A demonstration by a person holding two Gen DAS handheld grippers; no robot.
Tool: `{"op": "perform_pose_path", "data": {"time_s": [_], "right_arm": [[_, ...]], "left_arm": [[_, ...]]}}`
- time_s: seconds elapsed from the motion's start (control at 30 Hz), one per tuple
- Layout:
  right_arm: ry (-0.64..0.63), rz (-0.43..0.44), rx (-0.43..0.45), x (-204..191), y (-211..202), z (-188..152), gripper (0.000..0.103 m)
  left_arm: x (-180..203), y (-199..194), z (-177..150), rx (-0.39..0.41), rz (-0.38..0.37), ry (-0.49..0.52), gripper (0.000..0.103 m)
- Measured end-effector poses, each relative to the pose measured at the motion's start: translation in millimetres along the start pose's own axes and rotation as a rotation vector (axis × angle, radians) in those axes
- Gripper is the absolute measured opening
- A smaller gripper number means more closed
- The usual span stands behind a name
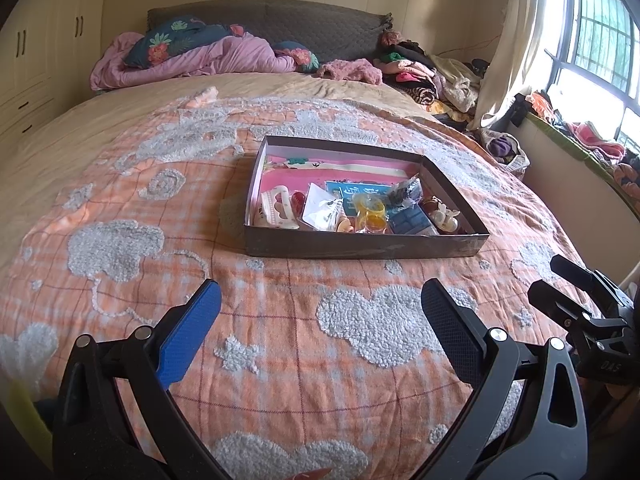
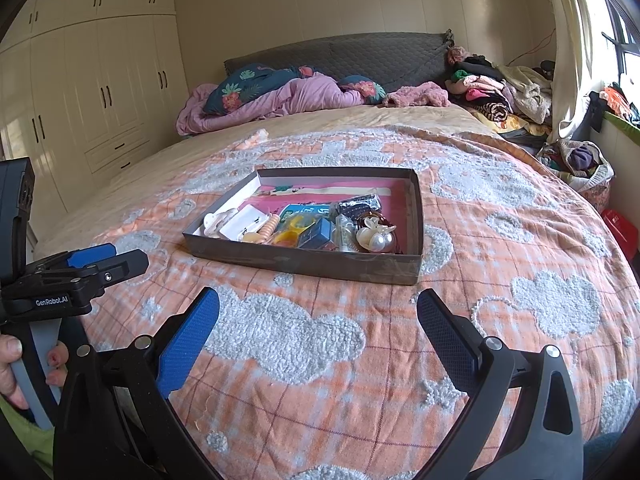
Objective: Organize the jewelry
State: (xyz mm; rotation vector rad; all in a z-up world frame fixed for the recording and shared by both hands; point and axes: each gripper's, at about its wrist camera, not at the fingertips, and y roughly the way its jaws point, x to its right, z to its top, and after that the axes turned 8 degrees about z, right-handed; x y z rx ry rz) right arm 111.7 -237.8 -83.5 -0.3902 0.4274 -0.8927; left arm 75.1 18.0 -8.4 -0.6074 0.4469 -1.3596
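Right hand-held gripper (image 2: 318,308) view shows hand (image 2: 12,364).

I can't make out the small pieces heaped in the box (image 1: 360,246); its near wall hides some.

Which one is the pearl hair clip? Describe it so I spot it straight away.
On the orange checked bedspread sits a shallow dark cardboard box of trinkets. Look in its near right corner, beside the blue box. The pearl hair clip is the only piece with two big glossy white pearls under a small white bow.
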Motion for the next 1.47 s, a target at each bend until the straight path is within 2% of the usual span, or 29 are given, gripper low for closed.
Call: {"op": "perform_pose_path", "data": {"time_s": [0.77,0.87,0.97,1.13,1.2,1.3,1.37,1.47], "right_arm": [[0.01,-0.022,-0.018,2,1,1,0.099],[0.027,-0.043,-0.025,10,3,2,0.099],[0.065,-0.072,-0.026,23,3,5,0.099],[0.156,-0.166,-0.042,68,5,13,0.098],[0.186,-0.215,-0.045,92,7,21,0.098],[0.244,-0.28,-0.052,139,12,36,0.098],[0.274,-0.343,-0.06,174,19,43,0.098],[0.335,-0.474,-0.098,243,40,50,0.098]], "left_arm": [[4,10,-4,-0.047,0.021,0.02,0.094],[3,16,-4,-0.079,0.013,0.015,0.094],[2,23,-5,-0.112,0.043,0.007,0.094],[-15,38,2,-0.158,0.064,-0.063,0.094],[-28,45,11,-0.164,0.113,-0.093,0.094],[-65,72,38,-0.194,0.271,-0.146,0.094],[-90,92,53,-0.206,0.341,-0.187,0.094],[-141,139,79,-0.246,0.508,-0.25,0.094]]}}
